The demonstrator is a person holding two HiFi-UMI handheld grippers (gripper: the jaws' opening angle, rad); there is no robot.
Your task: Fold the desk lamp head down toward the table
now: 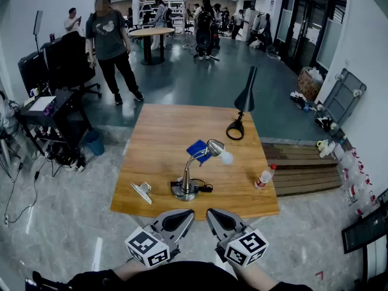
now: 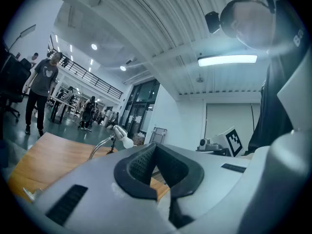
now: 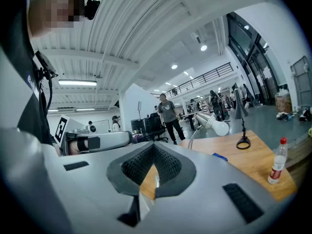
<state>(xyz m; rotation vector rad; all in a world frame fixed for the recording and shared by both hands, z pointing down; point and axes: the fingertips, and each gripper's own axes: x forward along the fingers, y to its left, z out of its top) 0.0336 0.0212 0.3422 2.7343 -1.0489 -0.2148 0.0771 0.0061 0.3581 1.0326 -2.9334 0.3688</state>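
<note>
The silver gooseneck desk lamp (image 1: 185,190) stands mid-counter (image 1: 163,138) with its head raised; only the head view shows its base. The left gripper (image 1: 183,216) and right gripper (image 1: 213,216) hover off the near edge, fingers clenched, empty. The plastic bottle (image 3: 278,162) appears in the right gripper view, not the left.

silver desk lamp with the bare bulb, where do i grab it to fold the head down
Probably the metal shade, just behind the white bulb, approached from the near side. The gooseneck rises from the round base and the head points right, leaving the shade's back clear. The right gripper is shut, so open it first.
</note>
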